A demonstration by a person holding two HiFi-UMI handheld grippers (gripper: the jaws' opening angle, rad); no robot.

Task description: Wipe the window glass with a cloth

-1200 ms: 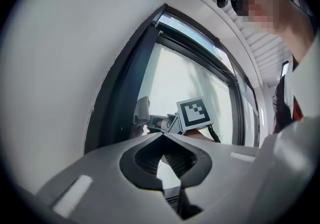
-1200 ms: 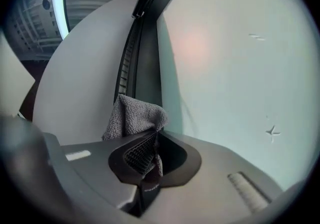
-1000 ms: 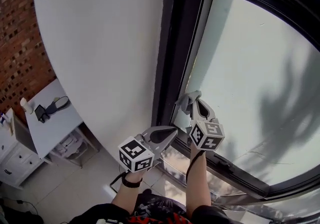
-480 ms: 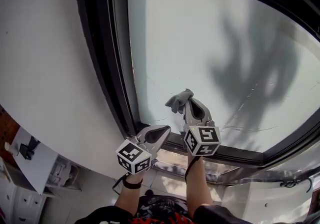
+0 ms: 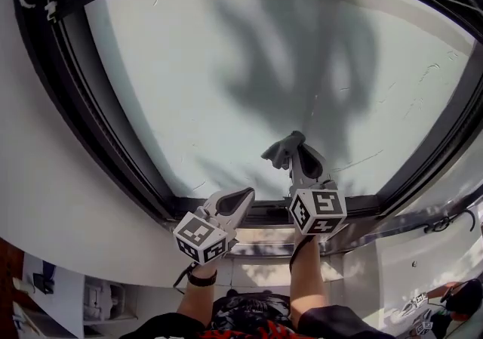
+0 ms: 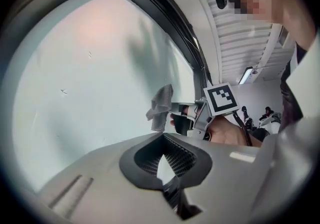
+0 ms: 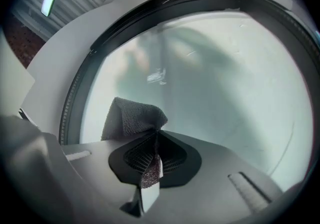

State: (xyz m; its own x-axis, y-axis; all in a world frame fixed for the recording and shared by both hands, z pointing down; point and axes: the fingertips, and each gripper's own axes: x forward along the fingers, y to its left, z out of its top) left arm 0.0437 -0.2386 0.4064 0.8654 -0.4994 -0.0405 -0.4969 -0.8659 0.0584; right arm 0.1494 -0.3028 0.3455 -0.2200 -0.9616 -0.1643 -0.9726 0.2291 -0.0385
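The frosted window glass (image 5: 249,66) fills most of the head view inside a black frame (image 5: 106,145). My right gripper (image 5: 296,156) is shut on a grey cloth (image 5: 280,150), which it holds against the lower middle of the pane. In the right gripper view the cloth (image 7: 132,116) bunches up above the shut jaws (image 7: 152,157), with the glass (image 7: 215,83) right behind it. My left gripper (image 5: 243,195) hangs shut and empty near the bottom frame rail, left of the right one. The left gripper view shows the cloth (image 6: 161,106) on the glass (image 6: 85,78).
A white wall (image 5: 45,209) runs left of and below the frame. White furniture (image 5: 53,288) stands far down at the lower left. A black latch or cable (image 5: 447,220) sits on the frame's lower right. People (image 6: 267,115) are in the room behind.
The head view has swung right, so the pane now fills the picture and the wall and desk have slid off left. The right gripper with the cloth has moved from the pane's left edge towards its lower middle.
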